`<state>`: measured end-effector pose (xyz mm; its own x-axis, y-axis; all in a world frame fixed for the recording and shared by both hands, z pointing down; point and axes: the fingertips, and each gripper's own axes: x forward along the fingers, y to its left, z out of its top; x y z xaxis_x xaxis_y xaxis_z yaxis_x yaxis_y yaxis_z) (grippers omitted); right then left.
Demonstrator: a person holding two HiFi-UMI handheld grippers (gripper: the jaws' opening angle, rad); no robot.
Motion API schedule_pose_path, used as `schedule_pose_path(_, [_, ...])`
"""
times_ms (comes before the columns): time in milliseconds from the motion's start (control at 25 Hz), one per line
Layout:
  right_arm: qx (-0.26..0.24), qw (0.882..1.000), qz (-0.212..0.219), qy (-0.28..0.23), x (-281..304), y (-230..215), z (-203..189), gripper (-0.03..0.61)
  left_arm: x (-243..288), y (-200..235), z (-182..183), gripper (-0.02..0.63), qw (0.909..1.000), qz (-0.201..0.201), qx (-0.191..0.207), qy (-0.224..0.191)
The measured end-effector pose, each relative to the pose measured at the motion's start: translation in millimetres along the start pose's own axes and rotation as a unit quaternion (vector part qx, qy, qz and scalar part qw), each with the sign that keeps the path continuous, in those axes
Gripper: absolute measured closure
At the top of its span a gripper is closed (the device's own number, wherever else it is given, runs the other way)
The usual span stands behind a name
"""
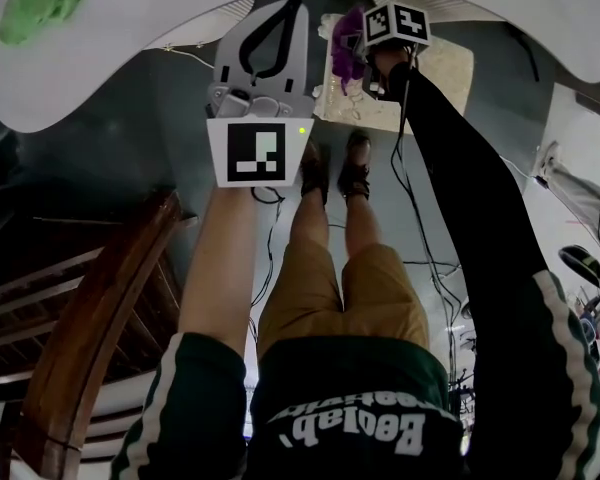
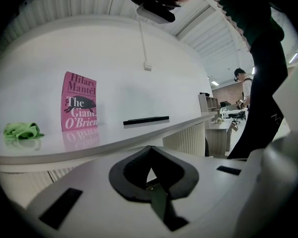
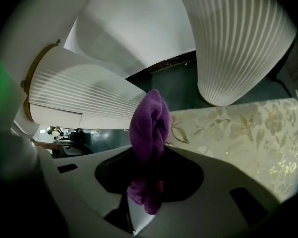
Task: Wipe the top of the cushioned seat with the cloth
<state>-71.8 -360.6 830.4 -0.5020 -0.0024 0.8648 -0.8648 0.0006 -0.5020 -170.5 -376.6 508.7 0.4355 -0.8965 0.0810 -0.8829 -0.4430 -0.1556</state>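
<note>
The cushioned seat (image 1: 446, 76) has a pale floral top (image 3: 243, 133) and stands on the floor past the person's feet. My right gripper (image 1: 358, 60) hangs over the seat's left part, shut on a bunched purple cloth (image 1: 344, 50). The purple cloth (image 3: 149, 125) sticks up between the jaws of the right gripper (image 3: 147, 155); whether it touches the seat I cannot tell. My left gripper (image 1: 292, 8) is held level to the left of the seat, shut and holding nothing. In its own view the left gripper (image 2: 150, 151) points across a white table.
A curved white table (image 1: 130, 58) carries a green cloth (image 1: 40, 3), a pink book (image 2: 79, 102) and a black bar (image 2: 145, 120). A white ribbed pedestal (image 3: 233, 38) rises behind the seat. A wooden chair (image 1: 90, 338) stands at the left. Cables (image 1: 430, 258) trail across the floor.
</note>
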Motion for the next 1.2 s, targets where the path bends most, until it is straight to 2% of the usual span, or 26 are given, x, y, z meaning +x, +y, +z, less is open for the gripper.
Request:
schedule_pose_path(80, [-0.011, 1.0, -0.01, 0.006, -2.5, -4.9, -0.6, 0.449, 2.6, -2.1, 0.0, 0.6, 1.0, -0.001, 0.004, 0.001])
schedule_pose_path(200, [-0.036, 0.999, -0.034, 0.014, -13.4, -21.6, -2.2, 0.449, 7.0, -6.2, 1.3, 0.6, 0.9999, 0.006, -0.012, -0.001])
schedule_pose_path(360, [-0.046, 0.997, -0.064, 0.017, -38.1, -59.3, -7.8, 0.449, 16.4, -17.1, 7.3, 0.6, 0.9997, 0.013, -0.02, -0.01])
schedule_pose_path(480, [-0.032, 0.996, -0.076, 0.017, -57.8, -97.8, -12.2, 0.451, 24.9, -25.5, 7.6, 0.6, 0.9991, 0.021, -0.034, -0.011])
schedule_pose_path(840, [0.028, 0.996, -0.086, 0.005, -123.7, -218.7, -10.2, 0.451, 44.6, -62.6, 11.0, 0.6, 0.9991, 0.015, -0.038, -0.005])
schedule_pose_path(920, [0.027, 0.996, -0.09, 0.007, -132.0, -236.4, -8.3, 0.45, 45.3, -67.3, 10.6, 0.6, 0.9993, 0.015, -0.035, -0.001])
schedule_pose_path(1040, [0.027, 0.993, -0.111, 0.006, -146.2, -264.4, -6.1, 0.451, 47.0, -77.9, 10.1, 0.6, 0.9997, 0.005, -0.021, 0.006])
schedule_pose_path(1200, [0.035, 0.989, -0.146, -0.003, -160.0, -290.8, -8.0, 0.451, 46.6, -79.1, 11.0, 0.6, 0.9996, 0.015, -0.023, 0.005])
